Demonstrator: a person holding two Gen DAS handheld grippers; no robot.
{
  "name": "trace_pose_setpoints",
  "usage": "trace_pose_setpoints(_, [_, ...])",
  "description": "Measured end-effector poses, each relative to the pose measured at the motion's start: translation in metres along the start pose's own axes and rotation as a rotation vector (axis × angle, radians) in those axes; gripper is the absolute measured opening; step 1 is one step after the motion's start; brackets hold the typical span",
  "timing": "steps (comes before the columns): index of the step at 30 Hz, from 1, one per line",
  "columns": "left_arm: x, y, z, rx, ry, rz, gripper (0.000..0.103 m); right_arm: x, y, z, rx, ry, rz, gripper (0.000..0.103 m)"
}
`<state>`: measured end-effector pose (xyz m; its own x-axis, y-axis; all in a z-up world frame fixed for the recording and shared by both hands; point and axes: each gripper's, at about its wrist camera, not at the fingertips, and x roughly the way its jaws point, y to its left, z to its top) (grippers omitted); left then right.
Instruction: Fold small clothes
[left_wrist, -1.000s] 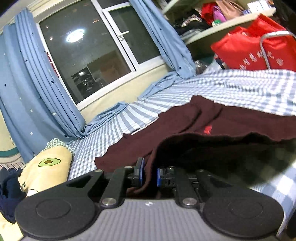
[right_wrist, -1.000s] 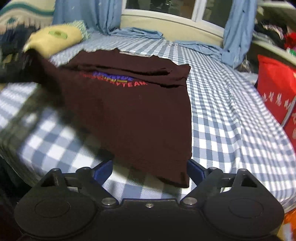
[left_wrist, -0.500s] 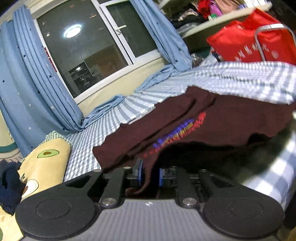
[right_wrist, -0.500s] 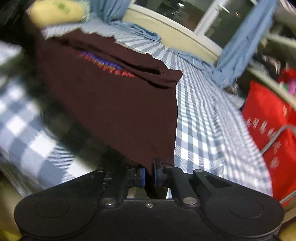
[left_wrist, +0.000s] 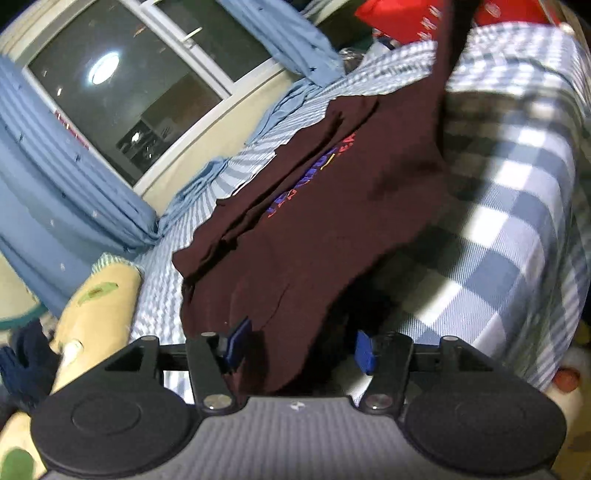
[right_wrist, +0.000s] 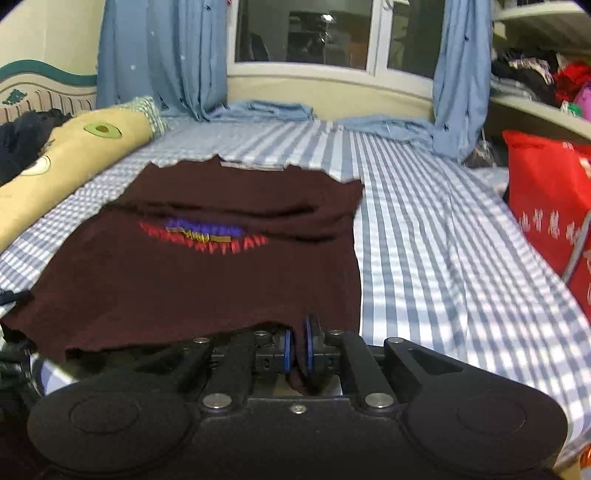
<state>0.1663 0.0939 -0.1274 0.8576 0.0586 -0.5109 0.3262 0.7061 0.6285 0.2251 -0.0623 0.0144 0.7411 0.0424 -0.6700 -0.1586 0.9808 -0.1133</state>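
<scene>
Left gripper (left_wrist: 299, 347) had sprung apart, soft maroon shirt (right_wrist: 207, 266) draped loosely between its blue pads. Right gripper (right_wrist: 297, 349) stayed clamped on the hem.

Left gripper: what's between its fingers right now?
In the left wrist view, the left gripper is open, and the hem of the maroon shirt hangs between its blue fingers.

My left gripper (left_wrist: 299, 347) is black, with blue fingertip pads, silver screws, round black discs and a ribbed grey body. My right gripper (right_wrist: 298, 347) matches it, its body black.
</scene>
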Motion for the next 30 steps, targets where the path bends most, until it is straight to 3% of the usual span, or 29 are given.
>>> trace_pose_setpoints(4, [0.012,-0.002,-0.005,0.063,0.036,0.097,0.062,-0.006,-0.002,0.016,-0.01,-0.025,0.007,0.007])
trace_pose_setpoints(7, [0.017,0.006,-0.012,0.032,0.068,0.105,0.062,-0.01,-0.008,0.019,0.0,-0.033,0.007,0.007])
trace_pose_setpoints(9, [0.019,0.011,-0.019,0.008,0.091,0.122,0.05,-0.011,-0.011,0.017,0.012,-0.026,0.009,0.007])
trace_pose_setpoints(11, [0.02,0.018,-0.026,-0.021,0.115,0.128,0.021,-0.008,-0.014,0.008,0.022,-0.002,-0.001,0.007])
trace_pose_setpoints(13, [0.01,0.026,-0.026,-0.044,0.081,0.14,0.006,-0.003,-0.018,-0.005,0.046,0.043,0.007,0.007])
trace_pose_setpoints(16, [-0.009,0.035,-0.016,0.021,-0.005,0.247,0.006,0.006,-0.015,-0.024,0.048,0.098,0.004,0.007])
trace_pose_setpoints(20, [-0.033,0.053,-0.004,0.121,-0.07,0.37,0.006,-0.002,-0.016,-0.03,0.073,0.085,0.004,0.007])
trace_pose_setpoints(23, [-0.032,0.048,-0.012,0.156,-0.029,0.281,0.005,-0.01,-0.019,-0.034,0.073,0.093,-0.005,0.007])
trace_pose_setpoints(26, [-0.015,0.026,-0.035,0.182,0.077,0.147,0.004,0.003,-0.022,-0.052,0.088,0.18,0.01,0.007])
trace_pose_setpoints(28, [-0.005,0.011,-0.048,0.201,0.126,0.11,0.005,0.014,-0.023,-0.065,0.099,0.238,0.019,0.007])
trace_pose_setpoints(30, [-0.001,0.001,-0.057,0.231,0.143,0.128,0.005,0.022,-0.022,-0.074,0.102,0.276,0.023,0.007])
